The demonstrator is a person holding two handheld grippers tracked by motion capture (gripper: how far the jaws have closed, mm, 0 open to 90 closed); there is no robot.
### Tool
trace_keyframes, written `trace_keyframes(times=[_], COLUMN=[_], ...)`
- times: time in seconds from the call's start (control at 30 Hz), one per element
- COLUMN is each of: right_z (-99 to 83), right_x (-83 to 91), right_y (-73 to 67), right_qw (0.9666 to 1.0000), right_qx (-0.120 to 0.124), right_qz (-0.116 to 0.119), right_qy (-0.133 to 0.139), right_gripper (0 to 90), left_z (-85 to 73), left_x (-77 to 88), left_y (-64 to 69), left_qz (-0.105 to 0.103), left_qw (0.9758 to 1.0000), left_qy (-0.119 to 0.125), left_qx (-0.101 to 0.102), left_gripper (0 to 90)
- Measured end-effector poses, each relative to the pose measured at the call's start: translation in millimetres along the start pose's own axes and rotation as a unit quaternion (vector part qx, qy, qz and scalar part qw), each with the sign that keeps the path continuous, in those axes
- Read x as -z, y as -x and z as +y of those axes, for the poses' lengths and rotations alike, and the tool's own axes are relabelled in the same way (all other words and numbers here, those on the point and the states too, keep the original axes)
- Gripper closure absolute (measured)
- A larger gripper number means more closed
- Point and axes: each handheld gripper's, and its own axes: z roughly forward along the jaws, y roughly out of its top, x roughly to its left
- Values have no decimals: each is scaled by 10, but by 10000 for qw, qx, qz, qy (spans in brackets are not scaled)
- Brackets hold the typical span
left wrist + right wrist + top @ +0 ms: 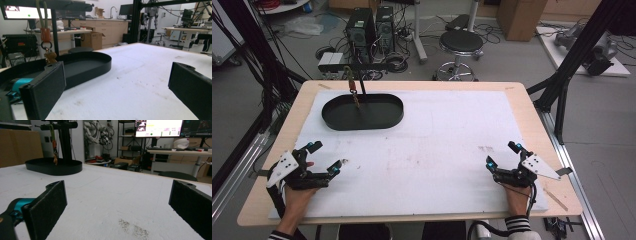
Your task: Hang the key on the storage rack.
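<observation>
Near the desk's (422, 165) front edge both hand-held grippers, left (323, 159) and right (502, 155), rest wide apart and empty, so reaching for the hanging keys (356, 98) over the black tray (397, 116) likely comes next.

Even indoor lighting, moderate sharpness, no hard shadows.

High view: diffuse overhead light; the white table cover (437, 135) is bright without glare, and the black tray (362, 112) keeps little surface detail. Straight edges bow slightly toward the frame corners. Left gripper view and right gripper view: the near black jaws along the bottom are soft and out of focus. The monitor (159, 128) at upper right is overexposed, and the background is mildly blurred.
</observation>
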Motion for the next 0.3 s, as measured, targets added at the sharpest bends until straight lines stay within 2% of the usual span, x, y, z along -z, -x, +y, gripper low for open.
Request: trace_keyframes(times=[0.1,0.3], right_z=[0,0], right_x=[-2,-4], right_y=[1,-1], right_qw=[10000,10000], right_qx=[23,20], right_qz=[-6,-21], right_qy=[1,-36], right_gripper=[5,5], left_z=[-43,-44], left_x=[36,35], left_y=[23,18], left_qz=[27,29], left_qw=[9998,9998], left_qy=[165,169], left_qx=[-94,-71], left_gripper=[17,17])
